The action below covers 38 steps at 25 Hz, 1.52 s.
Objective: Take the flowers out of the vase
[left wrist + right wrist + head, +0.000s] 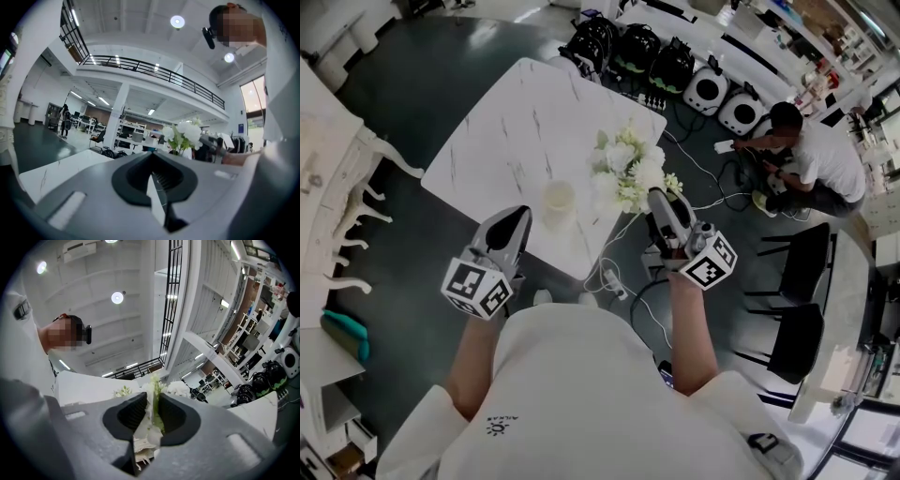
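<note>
A bunch of white flowers (628, 173) with green leaves hangs over the right edge of the white marble table (516, 122). My right gripper (658, 199) is shut on its stems. In the right gripper view the green stems (155, 404) run up between the pressed jaws (151, 401) to the blooms. A pale, translucent vase (559, 200) stands on the table near its front edge, left of the flowers and apart from them. My left gripper (522, 214) hovers just left of the vase, jaws shut (152, 157) with nothing between them. The left gripper view shows the flowers (185, 133) and the right gripper (212, 143).
A person (814, 159) crouches on the floor at the back right among cables. Black and white devices (637, 47) line the floor behind the table. Black chairs (806, 258) stand at right, a white carved cabinet (333, 187) at left. A power strip (612, 279) lies under the table's corner.
</note>
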Each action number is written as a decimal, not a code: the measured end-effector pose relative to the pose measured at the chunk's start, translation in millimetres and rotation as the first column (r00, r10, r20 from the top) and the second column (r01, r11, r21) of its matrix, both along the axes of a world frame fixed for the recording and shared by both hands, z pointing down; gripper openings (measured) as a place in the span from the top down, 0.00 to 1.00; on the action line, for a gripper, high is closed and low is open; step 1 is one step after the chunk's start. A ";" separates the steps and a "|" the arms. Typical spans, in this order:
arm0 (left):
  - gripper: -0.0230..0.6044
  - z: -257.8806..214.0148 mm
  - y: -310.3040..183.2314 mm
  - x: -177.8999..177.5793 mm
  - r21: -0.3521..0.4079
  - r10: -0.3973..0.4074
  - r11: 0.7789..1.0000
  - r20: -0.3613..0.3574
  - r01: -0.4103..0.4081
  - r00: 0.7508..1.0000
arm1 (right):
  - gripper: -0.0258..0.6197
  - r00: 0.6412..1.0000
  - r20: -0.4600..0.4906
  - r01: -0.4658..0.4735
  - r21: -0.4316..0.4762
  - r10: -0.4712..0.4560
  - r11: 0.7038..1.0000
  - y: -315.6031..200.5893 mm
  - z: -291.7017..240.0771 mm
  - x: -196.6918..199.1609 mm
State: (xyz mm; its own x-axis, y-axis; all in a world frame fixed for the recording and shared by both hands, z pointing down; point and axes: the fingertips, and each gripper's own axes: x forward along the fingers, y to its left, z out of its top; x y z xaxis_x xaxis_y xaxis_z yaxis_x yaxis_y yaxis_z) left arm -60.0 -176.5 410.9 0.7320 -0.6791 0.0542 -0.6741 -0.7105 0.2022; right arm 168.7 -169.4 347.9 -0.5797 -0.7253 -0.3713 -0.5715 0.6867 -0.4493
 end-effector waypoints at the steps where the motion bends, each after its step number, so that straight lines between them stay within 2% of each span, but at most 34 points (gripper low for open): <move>1: 0.98 -0.5 -0.1 0.0 -0.001 -0.001 1.000 0.000 0.001 1.000 | 0.84 1.000 -0.003 0.001 -0.007 -0.001 1.000 -0.5 3.0 0.3; 25: 0.98 14.6 4.1 -30.5 -0.030 -0.062 0.998 0.010 0.062 0.998 | 0.84 0.999 -0.007 0.039 -0.126 -0.040 0.991 -7.4 64.8 -14.1; 38: 0.98 21.7 -1.0 -41.6 -0.045 -0.074 0.996 0.016 0.075 0.997 | 0.84 1.000 0.000 0.023 -0.173 -0.023 0.985 -13.3 87.5 -12.9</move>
